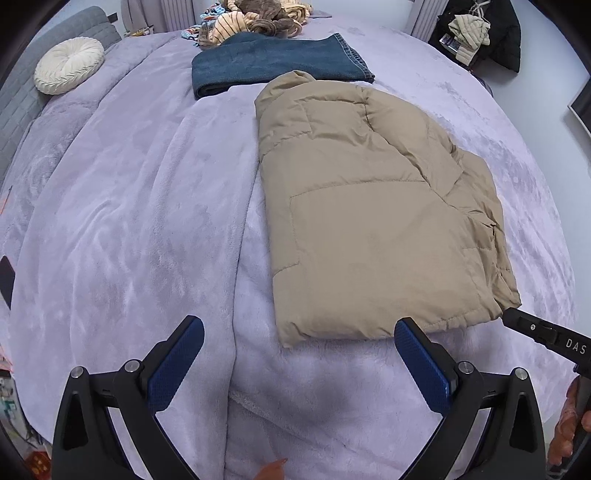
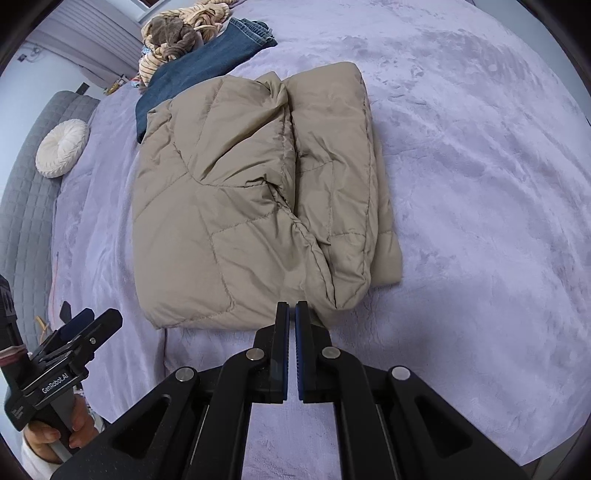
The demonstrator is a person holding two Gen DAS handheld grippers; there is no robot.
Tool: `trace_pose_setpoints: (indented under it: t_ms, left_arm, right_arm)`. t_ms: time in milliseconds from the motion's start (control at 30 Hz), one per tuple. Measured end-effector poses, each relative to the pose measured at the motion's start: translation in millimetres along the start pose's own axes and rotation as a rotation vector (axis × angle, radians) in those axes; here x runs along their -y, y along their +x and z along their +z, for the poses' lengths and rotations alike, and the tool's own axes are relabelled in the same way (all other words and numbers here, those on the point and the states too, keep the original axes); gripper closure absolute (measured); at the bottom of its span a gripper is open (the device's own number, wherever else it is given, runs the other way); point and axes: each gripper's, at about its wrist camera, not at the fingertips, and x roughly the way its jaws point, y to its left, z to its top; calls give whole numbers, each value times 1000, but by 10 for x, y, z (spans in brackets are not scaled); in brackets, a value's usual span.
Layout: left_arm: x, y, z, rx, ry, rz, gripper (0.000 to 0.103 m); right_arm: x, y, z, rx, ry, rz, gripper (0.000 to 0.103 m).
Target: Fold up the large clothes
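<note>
A tan puffer jacket point(image 1: 369, 206) lies folded lengthwise on the lilac blanket point(image 1: 129, 221); it also shows in the right wrist view point(image 2: 240, 206). My left gripper point(image 1: 299, 328) is open and empty, just short of the jacket's near hem, its right pad point(image 1: 421, 354) touching or nearly touching the hem. My right gripper point(image 2: 291, 310) is shut with nothing between its pads, its tips at the jacket's near edge. In the left wrist view the right gripper point(image 1: 546, 336) reaches in at the jacket's near right corner.
Folded blue jeans point(image 1: 280, 62) lie beyond the jacket's collar. A pile of striped and brown clothes point(image 1: 258, 18) sits at the far end. A round white cushion point(image 1: 68, 66) rests by the grey headboard point(image 1: 22, 96). Dark clothes hang at right point(image 1: 480, 33).
</note>
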Motion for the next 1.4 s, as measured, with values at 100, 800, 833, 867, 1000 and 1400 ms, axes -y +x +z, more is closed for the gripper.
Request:
trace_pose_setpoints:
  t_ms: [100, 800, 833, 867, 1000, 1400]
  left_arm:
    - [59, -143, -86, 16, -10, 10, 0]
    - [438, -1111, -578, 133, -55, 67, 0]
    - [440, -1149, -589, 138, -57, 63, 0]
    - [442, -1192, -600, 142, -60, 57, 0]
    - [464, -1344, -606, 162, -58, 50, 0]
    - [239, -1620, -527, 213, -23, 69, 0]
  right_arm:
    - [53, -110, -89, 1, 0, 19, 99]
    - [-49, -1049, -468, 140, -154, -18, 24]
    - [-69, -1090, -479, 149, -166, -27, 23]
    - [-92, -1133, -490, 158, -177, -33, 23]
    - [-183, -1317, -545, 202, -206, -47, 18]
    - [-548, -1519, -611, 346, -241, -144, 14]
